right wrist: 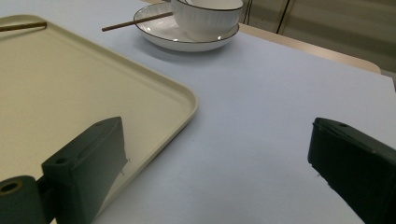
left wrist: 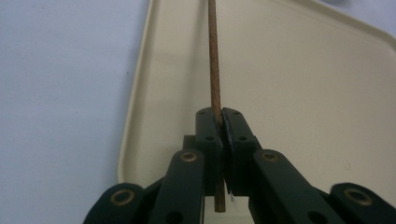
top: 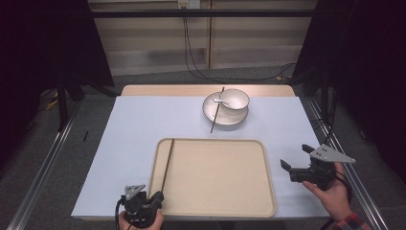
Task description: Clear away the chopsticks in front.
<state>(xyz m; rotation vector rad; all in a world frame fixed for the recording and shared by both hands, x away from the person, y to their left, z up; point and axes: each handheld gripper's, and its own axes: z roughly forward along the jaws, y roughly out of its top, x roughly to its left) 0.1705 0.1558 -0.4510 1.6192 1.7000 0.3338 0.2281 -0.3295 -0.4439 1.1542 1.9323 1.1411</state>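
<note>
Left gripper [top: 154, 197], at the tray's [top: 215, 203] seven o'clock corner, is clamped on the near end of one chopstick [top: 167, 165], which lies along the tray's nine o'clock side. Right gripper [top: 298, 165], at three o'clock beyond the tray, stands wide and empty. Risk: held so near its end, the thin stick could pivot or slip in the pads and roll. Count: two chopsticks, the second [top: 217, 110] across the plate [top: 210, 115] at twelve o'clock; one bowl [top: 235, 100], one spoon [top: 220, 100], one tray.

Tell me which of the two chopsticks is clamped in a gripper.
The chopstick lying along the tray's left edge: the left gripper has its jaws shut on its near end. The other chopstick rests across the plate beside the bowl, untouched.
</note>
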